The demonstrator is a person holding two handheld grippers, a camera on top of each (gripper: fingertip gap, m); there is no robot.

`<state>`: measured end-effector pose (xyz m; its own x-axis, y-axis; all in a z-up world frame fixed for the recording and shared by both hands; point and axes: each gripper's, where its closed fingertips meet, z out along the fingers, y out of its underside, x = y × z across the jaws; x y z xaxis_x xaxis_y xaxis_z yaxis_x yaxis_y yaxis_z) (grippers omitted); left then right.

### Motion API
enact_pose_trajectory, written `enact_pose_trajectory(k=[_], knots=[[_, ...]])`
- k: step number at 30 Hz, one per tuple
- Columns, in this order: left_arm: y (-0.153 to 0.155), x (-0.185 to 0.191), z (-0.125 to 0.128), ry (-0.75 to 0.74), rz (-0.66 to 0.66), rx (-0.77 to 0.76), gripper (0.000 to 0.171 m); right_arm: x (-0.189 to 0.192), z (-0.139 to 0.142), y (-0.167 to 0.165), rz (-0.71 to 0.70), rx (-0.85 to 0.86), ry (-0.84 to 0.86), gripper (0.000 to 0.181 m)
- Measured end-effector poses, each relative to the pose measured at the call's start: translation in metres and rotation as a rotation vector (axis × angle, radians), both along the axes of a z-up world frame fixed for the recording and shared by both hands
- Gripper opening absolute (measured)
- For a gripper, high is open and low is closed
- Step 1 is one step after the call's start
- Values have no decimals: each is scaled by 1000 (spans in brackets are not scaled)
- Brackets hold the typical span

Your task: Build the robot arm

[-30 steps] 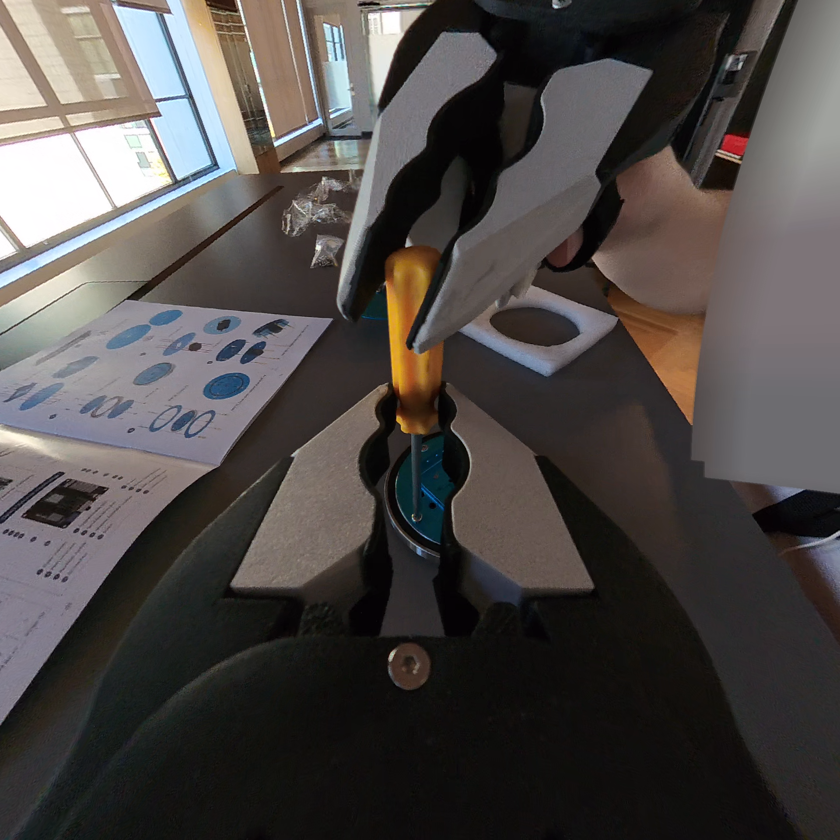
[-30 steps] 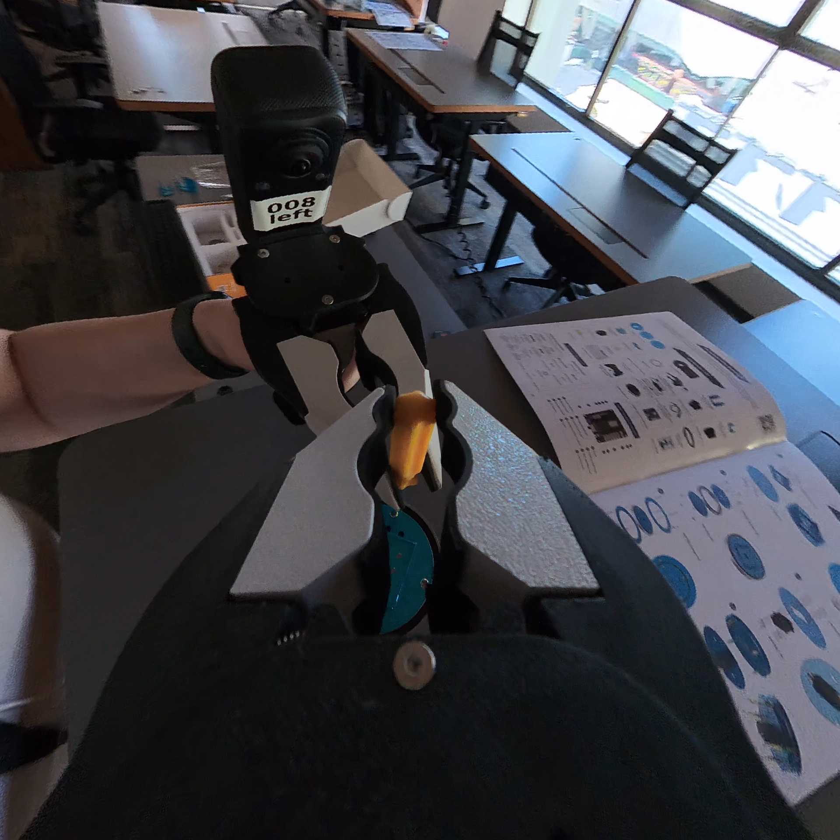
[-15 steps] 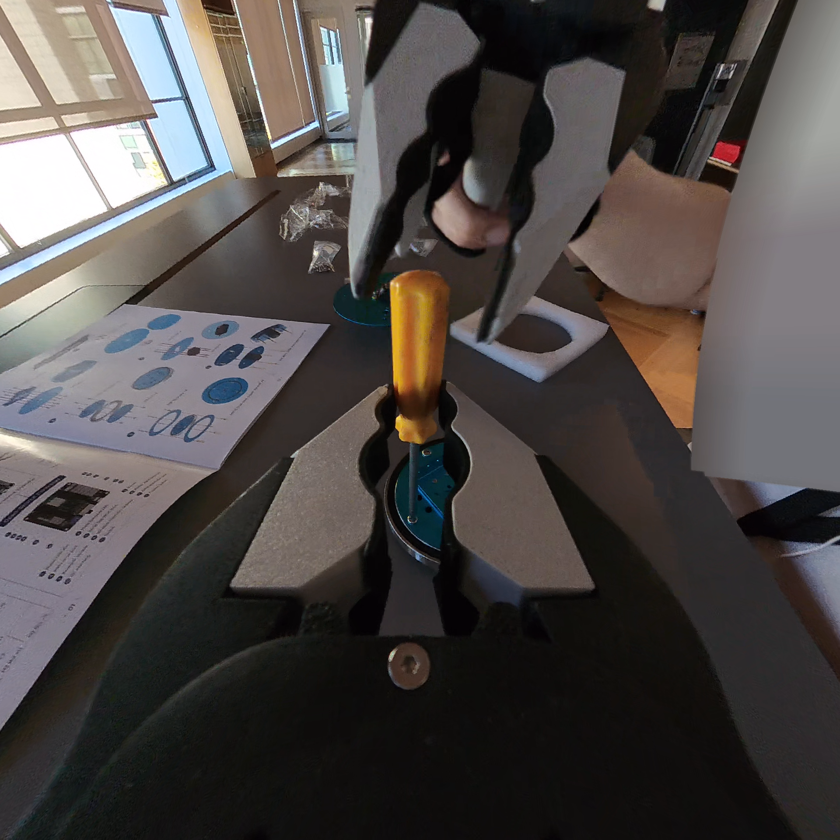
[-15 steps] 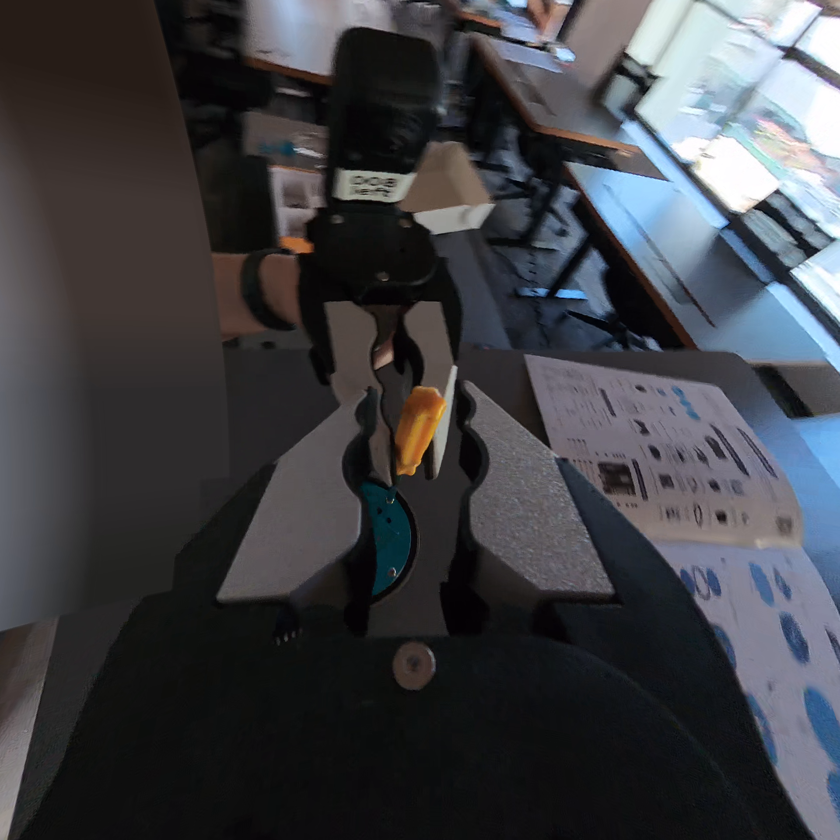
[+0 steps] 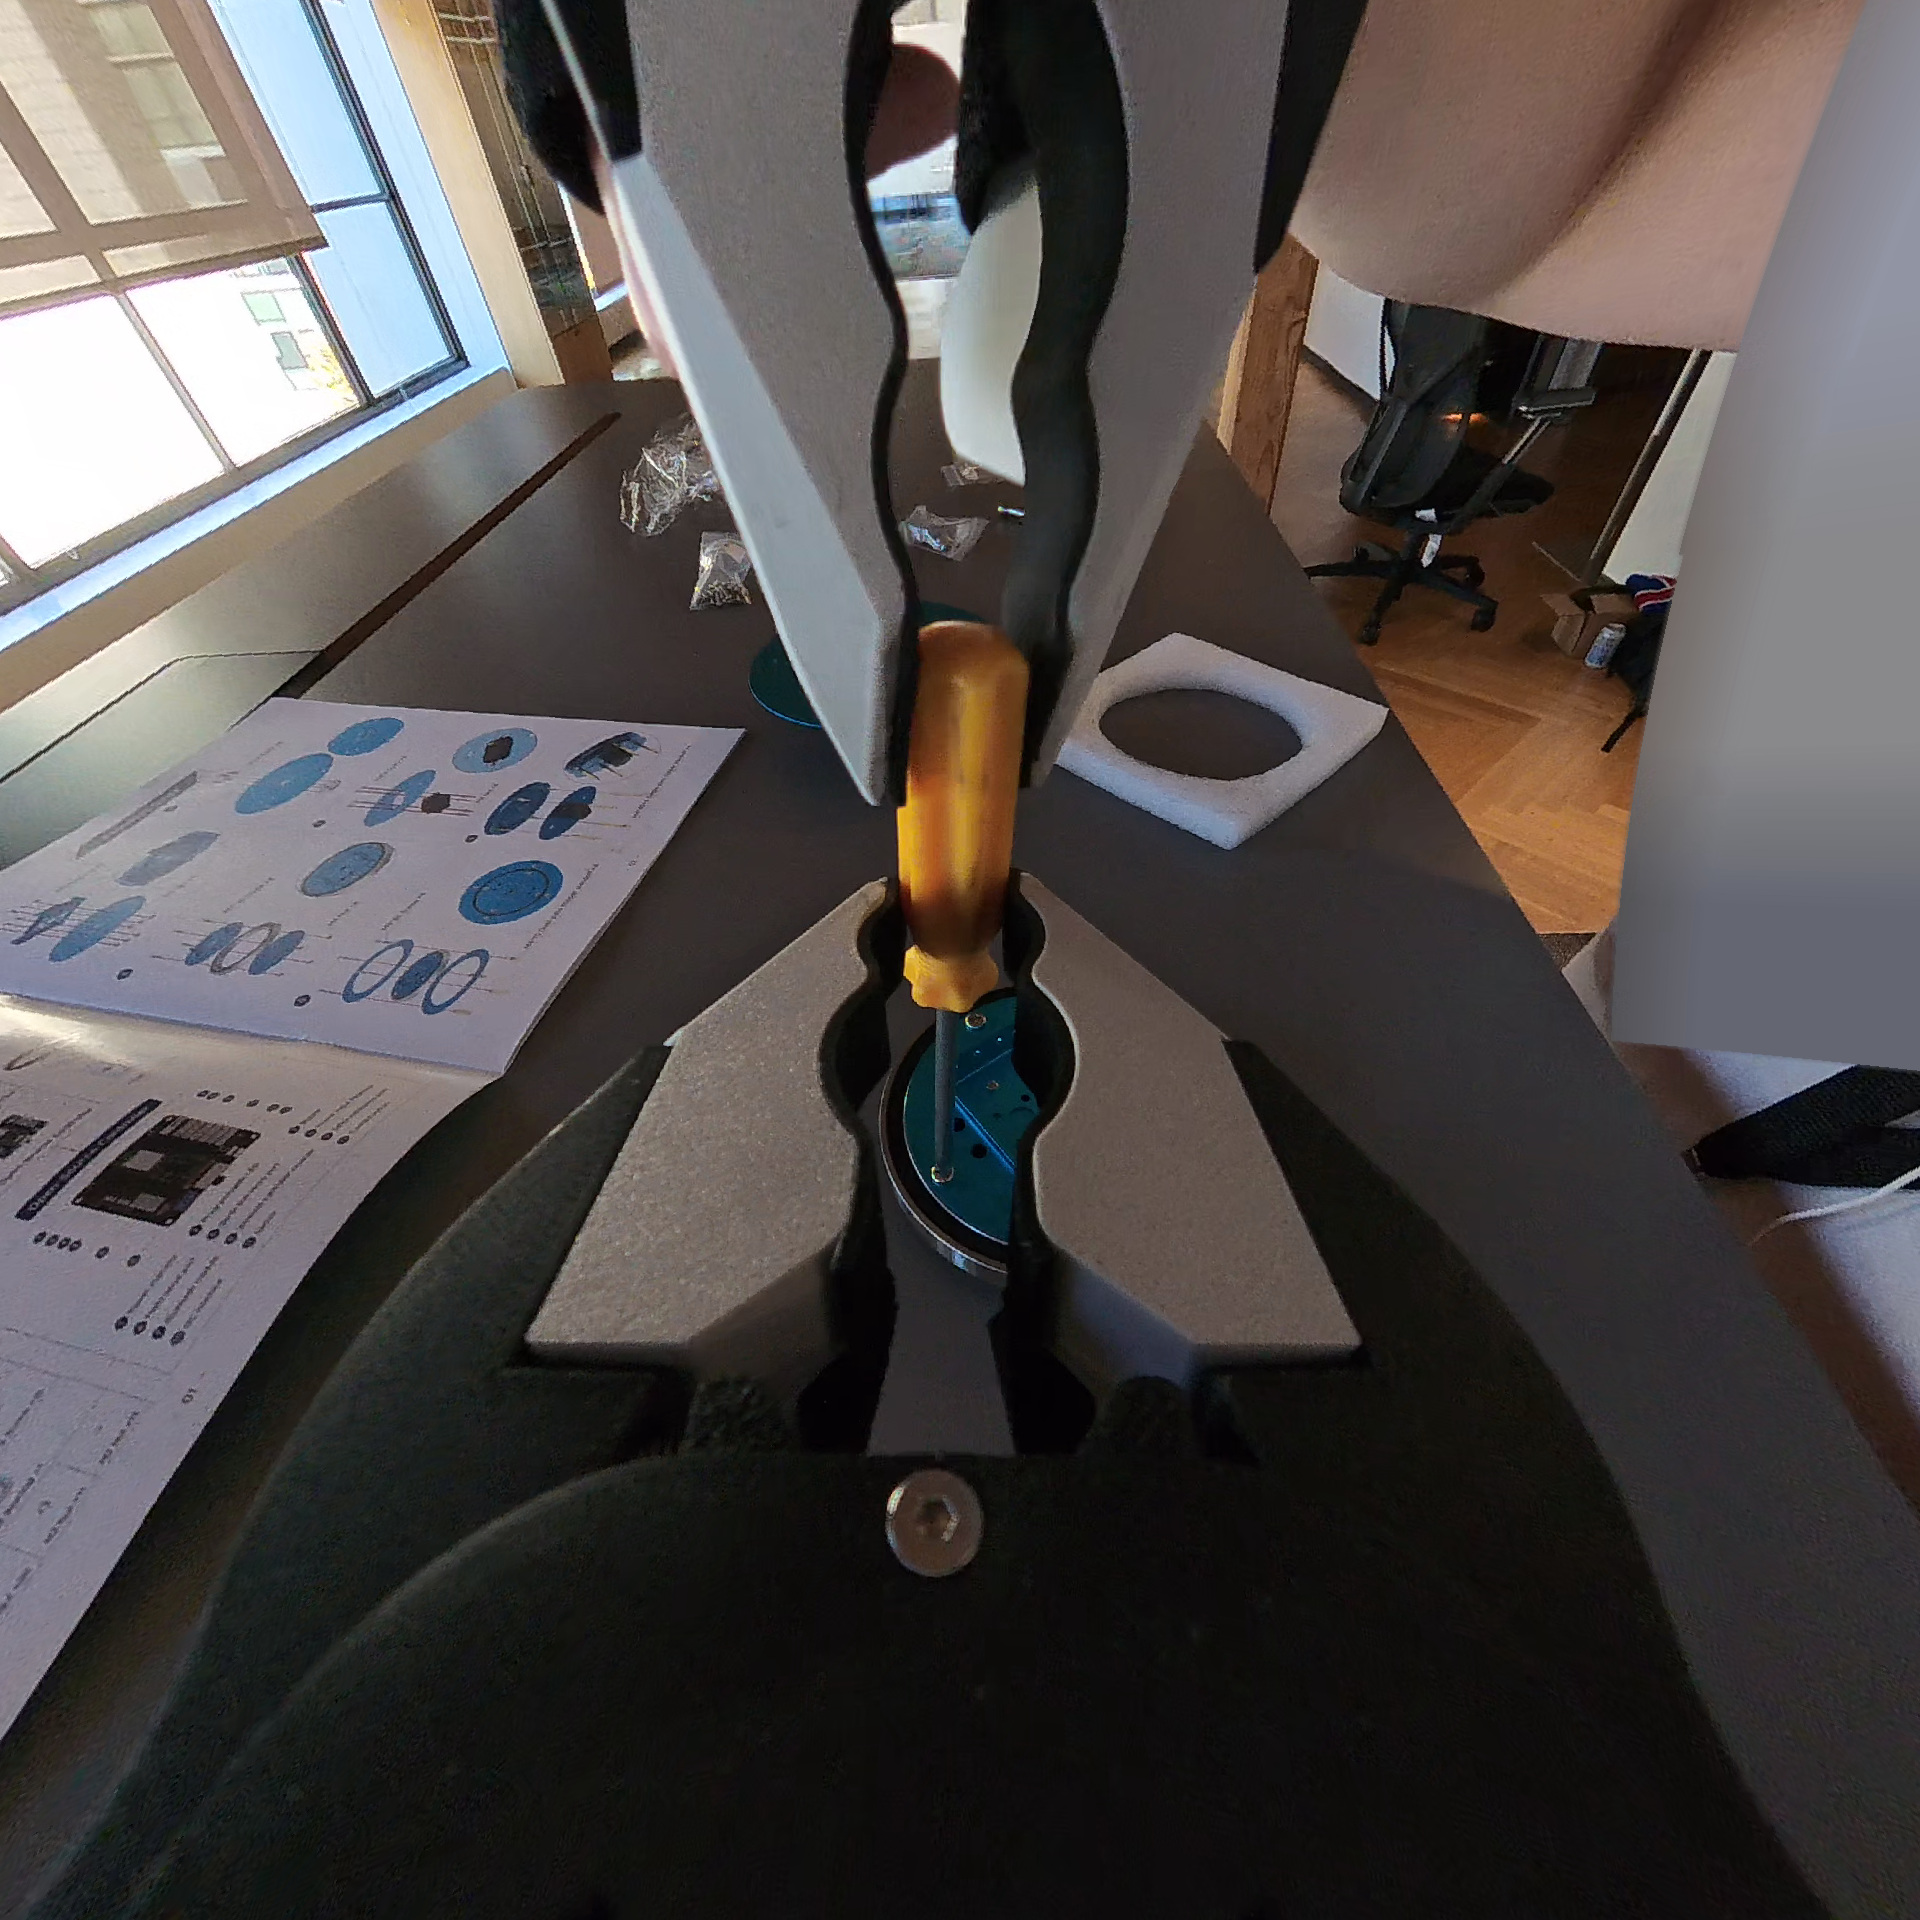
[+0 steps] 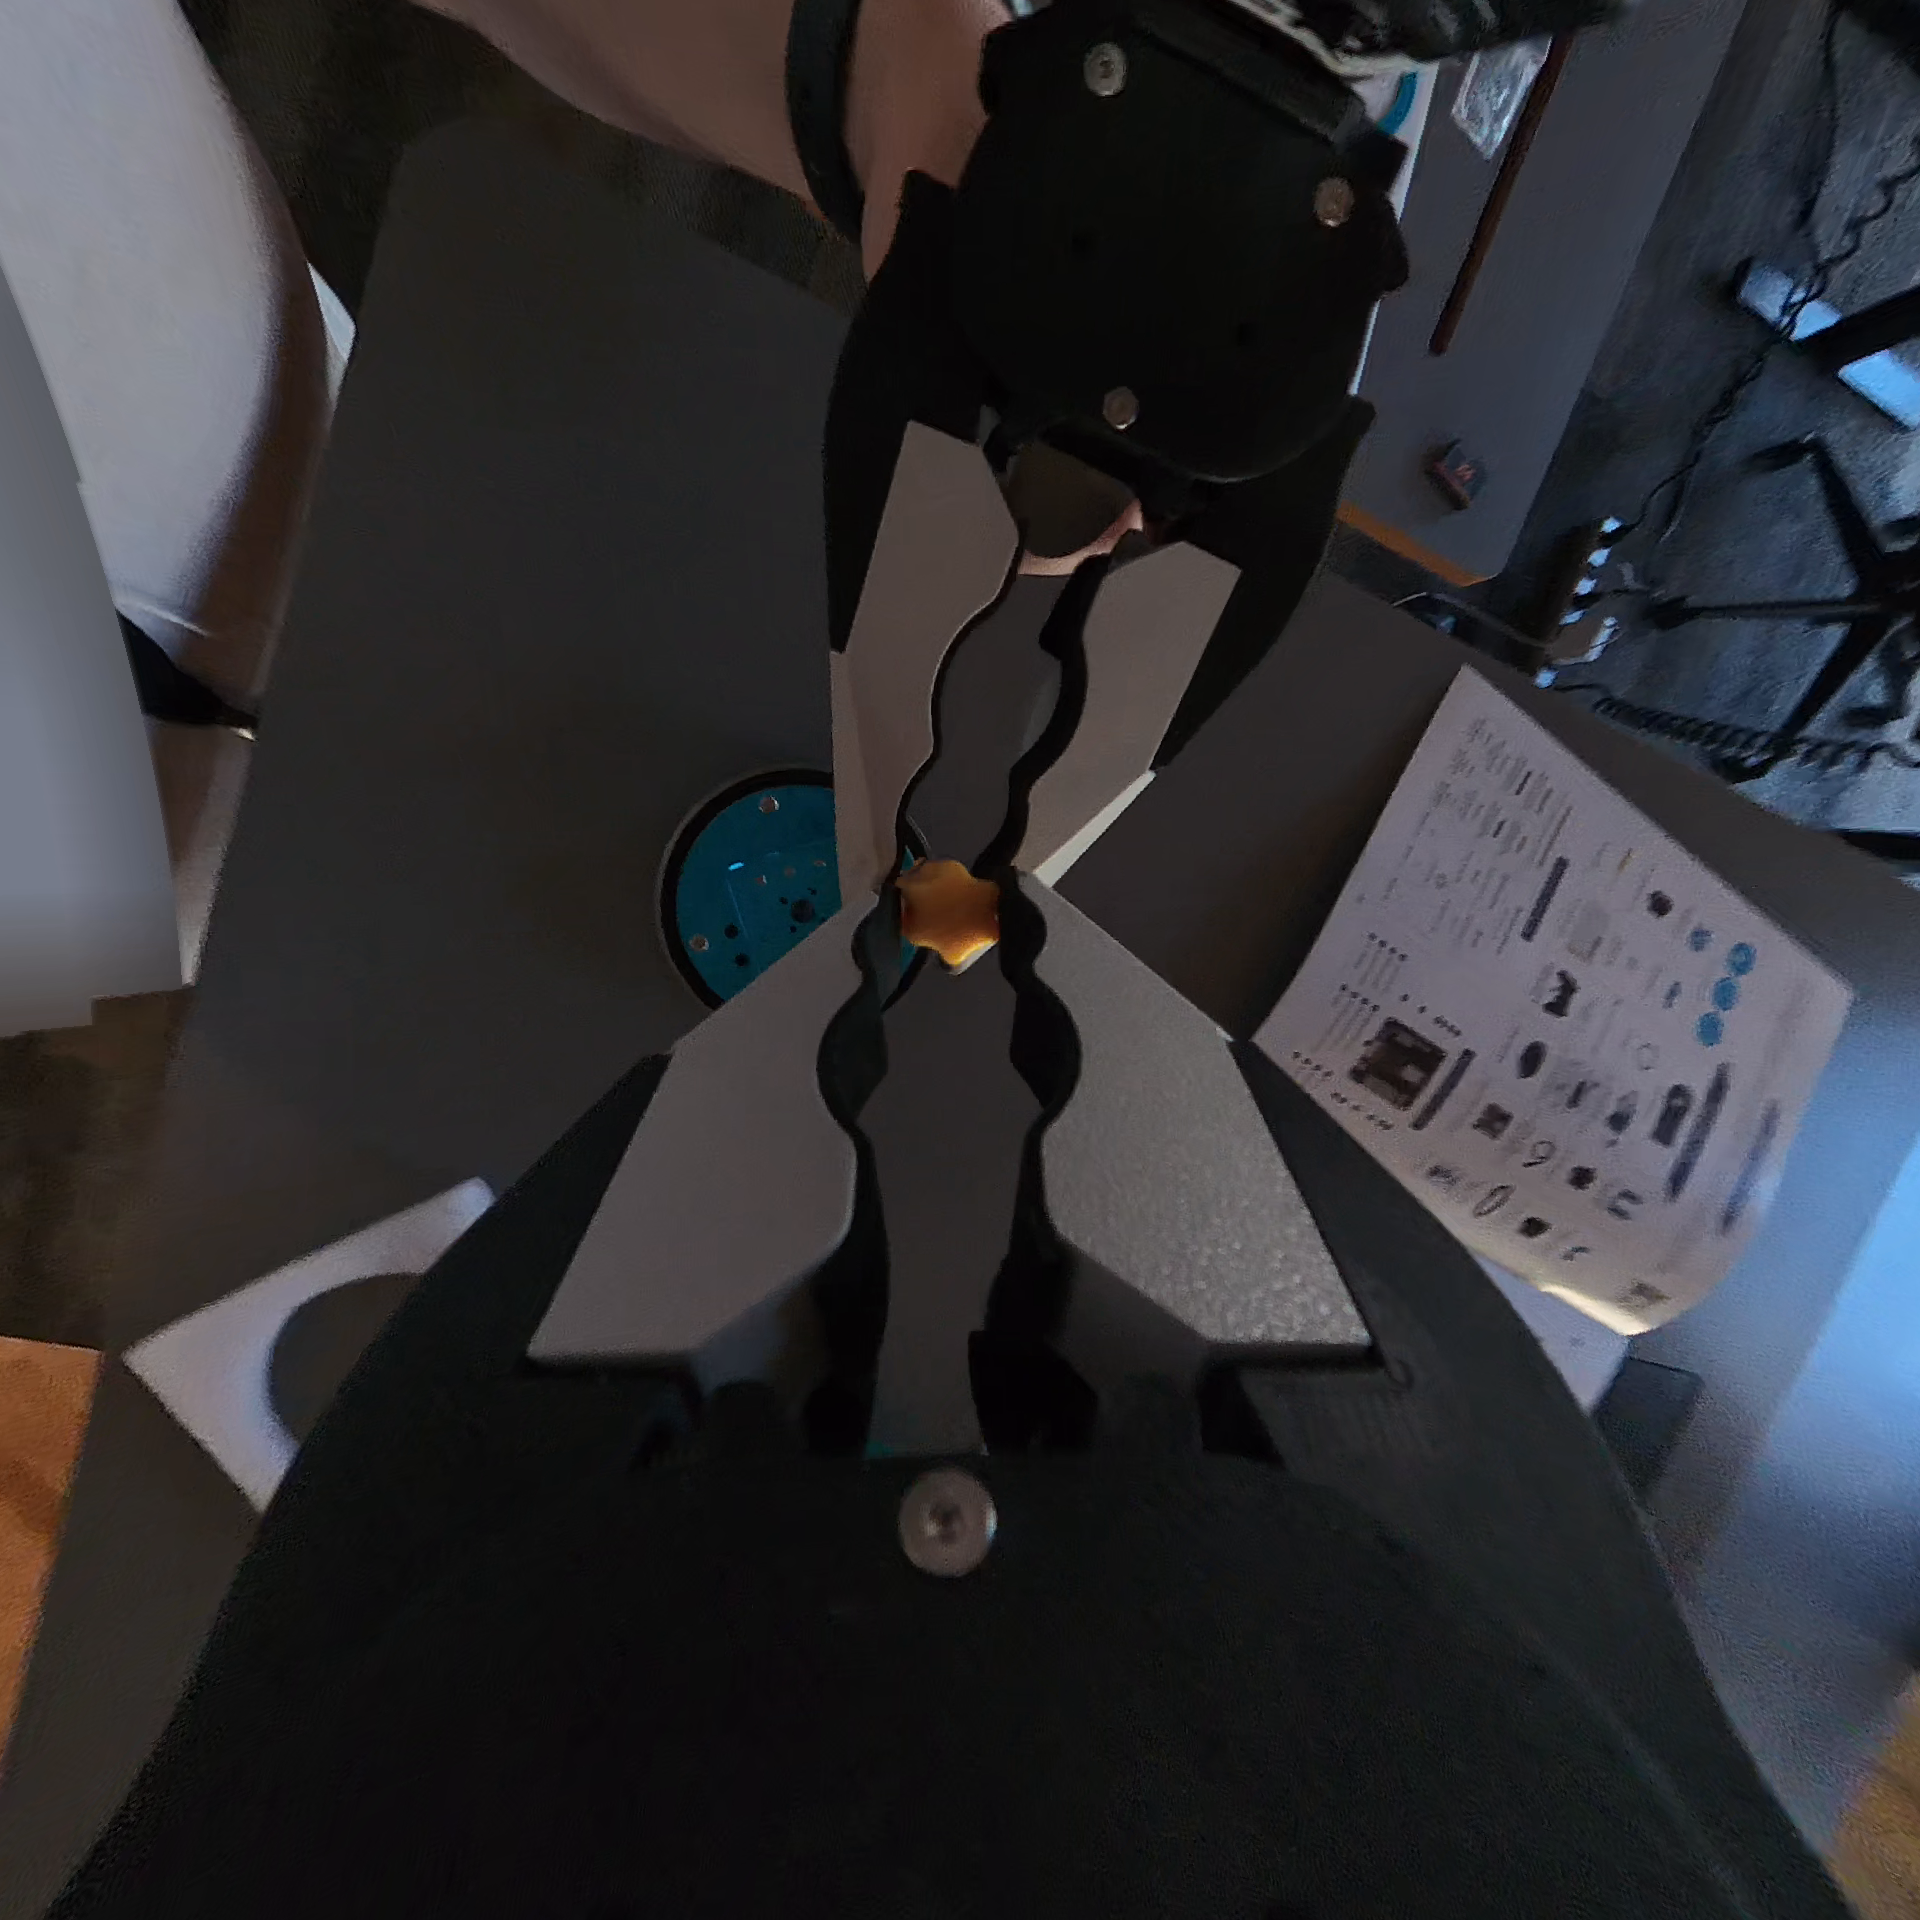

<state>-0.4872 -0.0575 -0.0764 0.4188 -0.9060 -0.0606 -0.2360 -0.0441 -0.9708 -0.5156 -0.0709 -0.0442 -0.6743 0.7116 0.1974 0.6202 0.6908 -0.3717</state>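
An orange-handled screwdriver (image 5: 961,790) stands upright with its tip on a screw in a teal round plate (image 5: 982,1132) that sits in a metal ring on the dark table. My left gripper (image 5: 951,909) is shut on the lower end of the handle. My right gripper (image 5: 961,774) comes straight down from above and is shut on the top of the handle. The right wrist view looks down on the handle's end (image 6: 945,914), held between my right gripper's (image 6: 948,912) tips, with the left gripper (image 6: 948,868) opposite and the teal plate (image 6: 758,883) beneath.
An open instruction booklet (image 5: 343,852) lies to the left and also shows in the right wrist view (image 6: 1558,1039). A white foam square with a round hole (image 5: 1216,738), a second teal disc (image 5: 779,686) and small bags of hardware (image 5: 665,488) lie beyond. The table edge (image 5: 1455,935) runs along the right. One gripper's finger ends stand about 4 cm off the other's.
My right gripper let go of the handle and lifted away open, then came back from straight above and closed on the handle's top. My left gripper kept holding the screwdriver in place.
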Motion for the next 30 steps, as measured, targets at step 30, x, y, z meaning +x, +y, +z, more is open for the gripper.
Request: enact_pose_trajectory(k=[30], knots=[[-23, -6, -85, 266, 74, -209, 39, 3, -1, 4, -172, -84, 25, 17]])
